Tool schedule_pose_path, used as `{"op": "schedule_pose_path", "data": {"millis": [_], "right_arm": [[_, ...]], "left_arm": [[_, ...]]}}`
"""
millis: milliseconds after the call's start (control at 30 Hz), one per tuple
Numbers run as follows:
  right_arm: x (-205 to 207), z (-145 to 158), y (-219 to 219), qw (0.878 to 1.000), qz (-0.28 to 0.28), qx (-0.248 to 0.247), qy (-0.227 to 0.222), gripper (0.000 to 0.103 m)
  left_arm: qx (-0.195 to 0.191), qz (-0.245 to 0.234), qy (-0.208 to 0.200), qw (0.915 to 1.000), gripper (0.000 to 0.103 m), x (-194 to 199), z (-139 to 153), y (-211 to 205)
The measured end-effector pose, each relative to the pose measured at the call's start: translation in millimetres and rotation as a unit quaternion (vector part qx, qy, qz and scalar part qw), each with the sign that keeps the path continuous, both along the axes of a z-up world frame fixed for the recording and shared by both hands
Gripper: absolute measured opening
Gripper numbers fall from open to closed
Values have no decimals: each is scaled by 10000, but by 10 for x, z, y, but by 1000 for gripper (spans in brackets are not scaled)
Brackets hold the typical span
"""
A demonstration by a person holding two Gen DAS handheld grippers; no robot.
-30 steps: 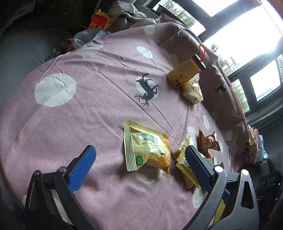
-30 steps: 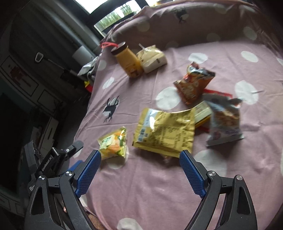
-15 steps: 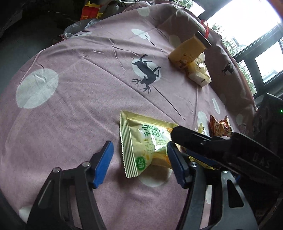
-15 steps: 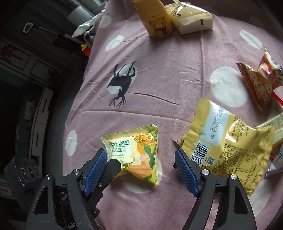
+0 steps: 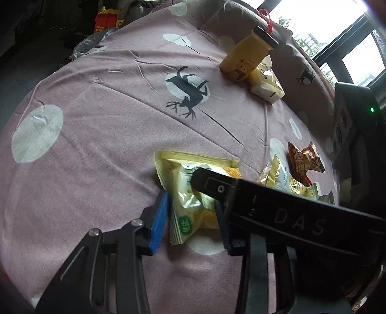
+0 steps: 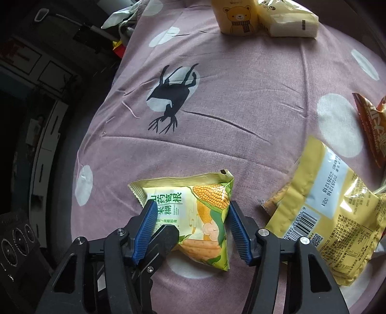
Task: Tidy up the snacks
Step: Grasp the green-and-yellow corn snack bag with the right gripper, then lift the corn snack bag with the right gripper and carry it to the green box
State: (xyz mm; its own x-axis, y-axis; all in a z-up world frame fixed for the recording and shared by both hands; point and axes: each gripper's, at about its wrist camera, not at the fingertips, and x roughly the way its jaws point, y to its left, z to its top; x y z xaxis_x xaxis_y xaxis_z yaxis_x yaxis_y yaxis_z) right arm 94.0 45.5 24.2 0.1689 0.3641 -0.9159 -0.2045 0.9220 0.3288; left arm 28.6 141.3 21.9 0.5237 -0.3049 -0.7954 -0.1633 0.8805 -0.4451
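Observation:
A small yellow-green corn snack packet [image 6: 202,212] lies on the pink spotted cloth [image 6: 241,96]. My right gripper [image 6: 190,224] has closed its blue pads against both sides of the packet. My left gripper [image 5: 190,217] grips the same packet [image 5: 190,193] from the opposite side, its blue pads pressed on it. The right gripper's black finger crosses the left wrist view over the packet. One left finger [image 6: 164,239] shows beside the right gripper's left pad.
A big yellow bag [image 6: 325,212] lies just right of the packet. An orange-brown packet [image 6: 371,125] lies further right. A yellow bear bottle [image 6: 237,17] and a cream packet [image 6: 287,20] stand at the far side. The cloth's edge drops off on the left.
Both grippers moved in on the corn packet and narrowed from wide open until their pads met its sides. The packet now looks squeezed between them.

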Motion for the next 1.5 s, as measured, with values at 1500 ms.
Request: {"op": "schedule_pose_path", "data": {"millis": [1500], "right_arm": [[-1277, 1145, -1010, 9684, -840, 551, -2285, 43]], "left_arm": [[599, -1124, -1916, 9732, 27, -919, 948, -1069]]}}
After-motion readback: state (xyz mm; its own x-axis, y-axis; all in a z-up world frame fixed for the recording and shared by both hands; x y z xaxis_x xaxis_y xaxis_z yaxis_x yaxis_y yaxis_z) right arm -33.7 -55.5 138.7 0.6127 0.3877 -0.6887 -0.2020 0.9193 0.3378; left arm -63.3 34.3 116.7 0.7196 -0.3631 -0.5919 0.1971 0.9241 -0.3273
